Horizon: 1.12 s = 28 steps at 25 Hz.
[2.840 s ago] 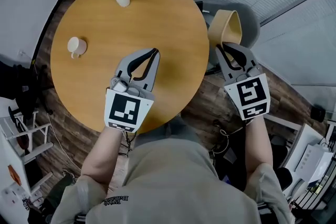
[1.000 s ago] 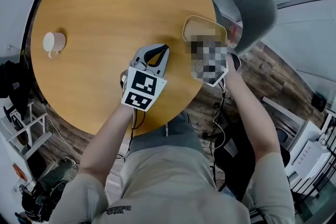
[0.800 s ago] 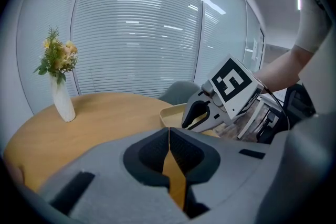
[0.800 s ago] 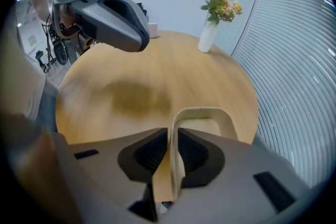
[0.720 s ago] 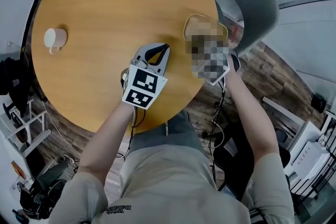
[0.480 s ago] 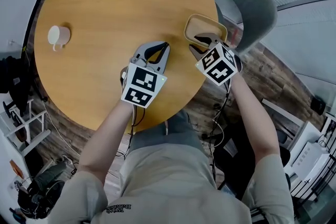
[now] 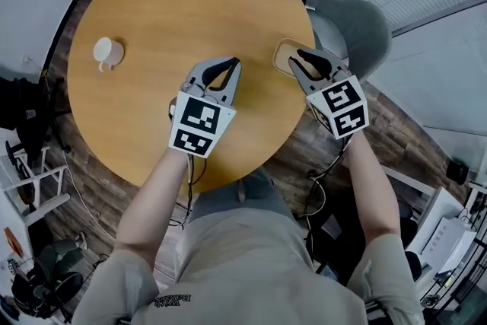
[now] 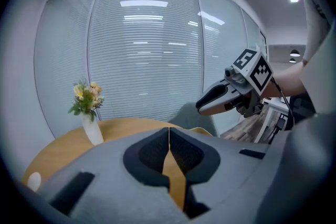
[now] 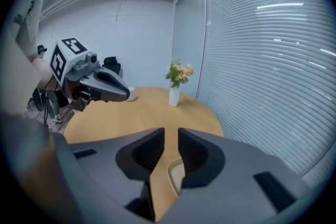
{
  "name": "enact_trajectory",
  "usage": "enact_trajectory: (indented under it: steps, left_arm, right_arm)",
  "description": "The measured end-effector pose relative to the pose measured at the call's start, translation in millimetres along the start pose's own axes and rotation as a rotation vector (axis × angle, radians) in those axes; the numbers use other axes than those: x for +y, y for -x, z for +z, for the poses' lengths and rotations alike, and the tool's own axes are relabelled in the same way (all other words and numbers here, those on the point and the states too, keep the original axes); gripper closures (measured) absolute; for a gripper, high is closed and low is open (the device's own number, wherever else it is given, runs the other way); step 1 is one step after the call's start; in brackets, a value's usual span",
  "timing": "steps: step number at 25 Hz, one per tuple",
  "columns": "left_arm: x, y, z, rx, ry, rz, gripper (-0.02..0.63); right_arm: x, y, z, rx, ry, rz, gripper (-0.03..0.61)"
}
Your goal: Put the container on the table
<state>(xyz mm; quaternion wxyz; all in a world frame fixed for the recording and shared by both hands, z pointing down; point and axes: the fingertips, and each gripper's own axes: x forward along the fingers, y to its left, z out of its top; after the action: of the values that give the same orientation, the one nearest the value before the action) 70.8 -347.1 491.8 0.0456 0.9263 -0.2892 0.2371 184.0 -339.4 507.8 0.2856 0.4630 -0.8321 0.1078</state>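
Container looks set down at the worktop's right edge, right gripper just above it, jaws slightly parted and empty, left gripper closed on nothing over the worktop, so only withdrawing seems left.

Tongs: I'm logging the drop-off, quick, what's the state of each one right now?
Left tongs: closed, empty.
Right tongs: slightly open, holding nothing; the container sits on the table beneath them.
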Motion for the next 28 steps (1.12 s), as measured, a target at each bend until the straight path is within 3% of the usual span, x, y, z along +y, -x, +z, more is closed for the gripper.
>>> enact_trajectory:
  steps: [8,14,18,22,28]
  left_arm:
    - [8.3,65.7,59.0,-0.126,-0.065,0.068,0.592]
    - [9.0,122.9,105.3,-0.283,-0.133,0.150,0.592]
    - [2.7,149.7,119.5,-0.320,-0.149,0.160,0.592]
    - [-10.9,168.9,132.0,-0.357,-0.081,0.130,0.592]
    - [-26.6,187.7,140.5,-0.373,-0.130,0.123,0.592]
  right_arm:
    - [14.8,64.9,87.9,-0.248,-0.048,-0.072,0.517]
    - [41.4,114.1,128.5,-0.373,-0.064,-0.076,0.531]
    - [57.5,144.8,145.6,-0.442,-0.070,-0.092,0.535]
    - [63.2,176.5,158.1,-0.520,-0.098,-0.125,0.540]
    - [74.2,203.1,158.4,-0.559,-0.158,-0.118,0.541]
